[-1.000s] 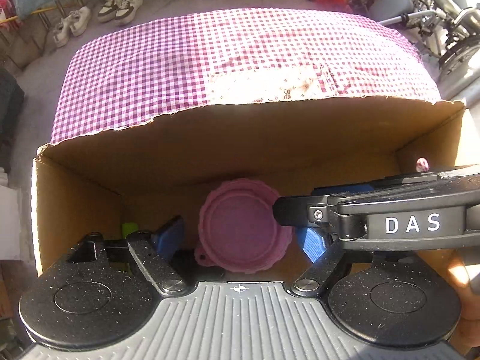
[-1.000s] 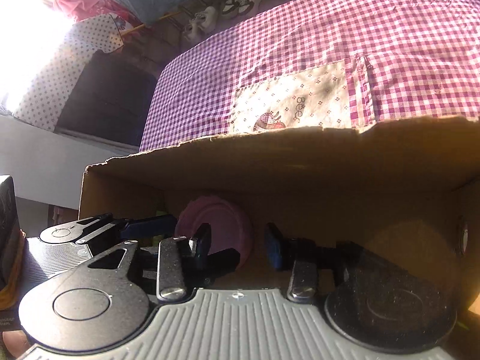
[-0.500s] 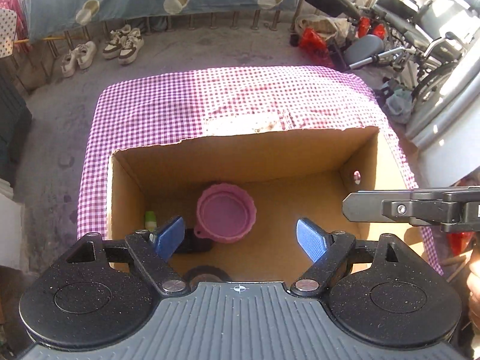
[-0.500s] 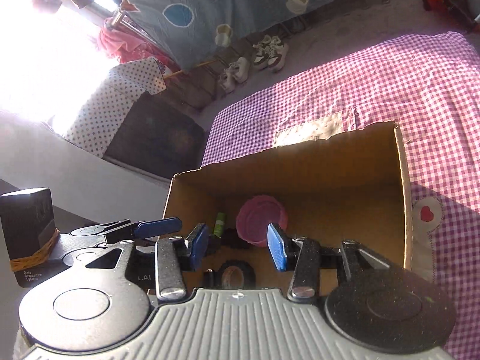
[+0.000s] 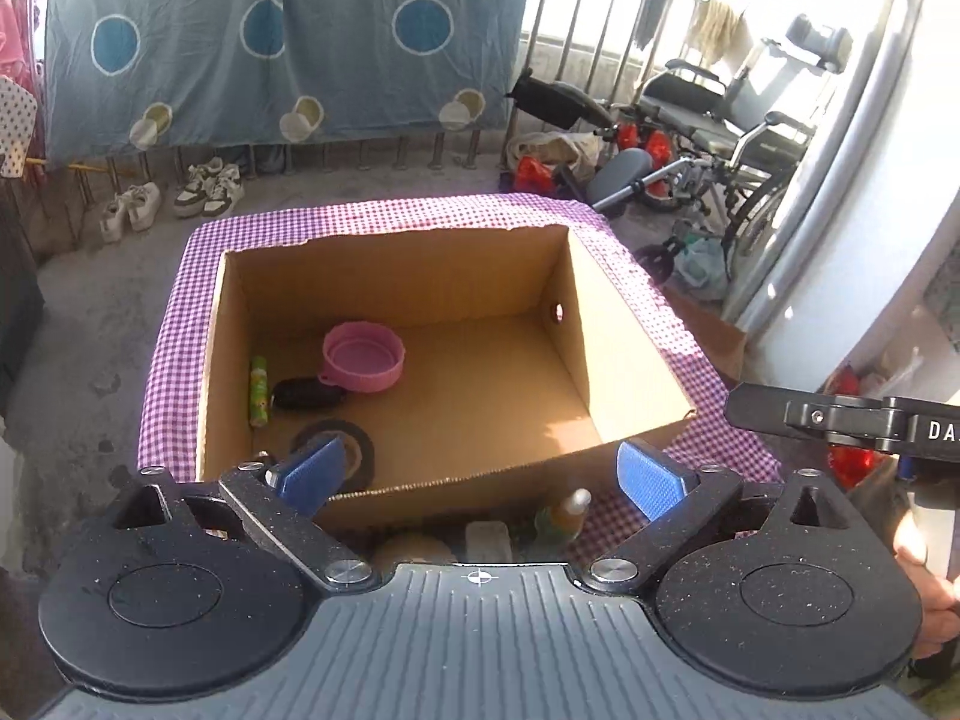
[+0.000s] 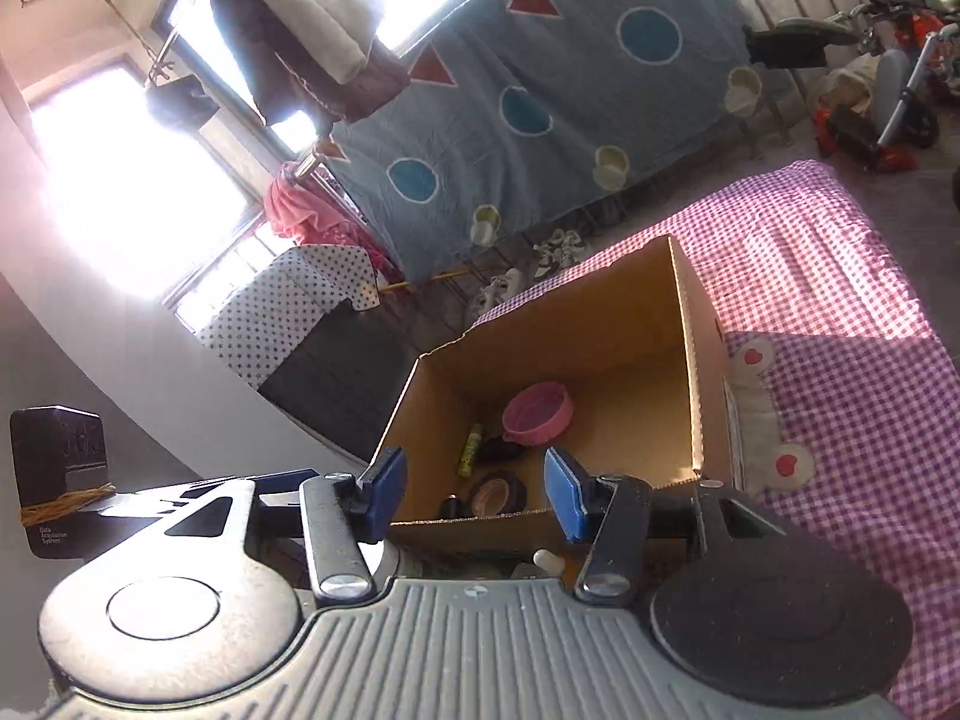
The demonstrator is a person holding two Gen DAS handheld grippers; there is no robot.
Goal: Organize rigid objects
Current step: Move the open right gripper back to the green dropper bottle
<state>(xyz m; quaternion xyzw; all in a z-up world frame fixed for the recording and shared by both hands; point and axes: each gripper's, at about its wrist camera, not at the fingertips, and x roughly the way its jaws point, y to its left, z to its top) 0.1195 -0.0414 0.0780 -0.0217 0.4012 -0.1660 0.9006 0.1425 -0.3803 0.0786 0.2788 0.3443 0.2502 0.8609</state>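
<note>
Left tongs (image 5: 480, 474) spread wide and empty, held above the near edge of the cardboard box (image 5: 414, 276). Right tongs (image 6: 474, 492) also parted, with nothing between the blue pads (image 6: 564, 495), above the box's near wall from the other side. Box open-topped, standing on a desk under a purple checked cloth (image 6: 840, 276). Inside, toward the left wall: a pink bowl (image 5: 363, 356) upright on the floor of the box, a small dark object (image 5: 306, 393) just beside it, a green tube (image 5: 259, 383) lying along the left wall, and a roll of black tape (image 5: 336, 450) lying flat nearer the front. Outside, against the near wall: a small bottle (image 5: 567, 513) with a pale cap, a pale block (image 5: 489, 537) and a rounded beige thing (image 5: 408, 549), all partly hidden by the left tongs' body.
</note>
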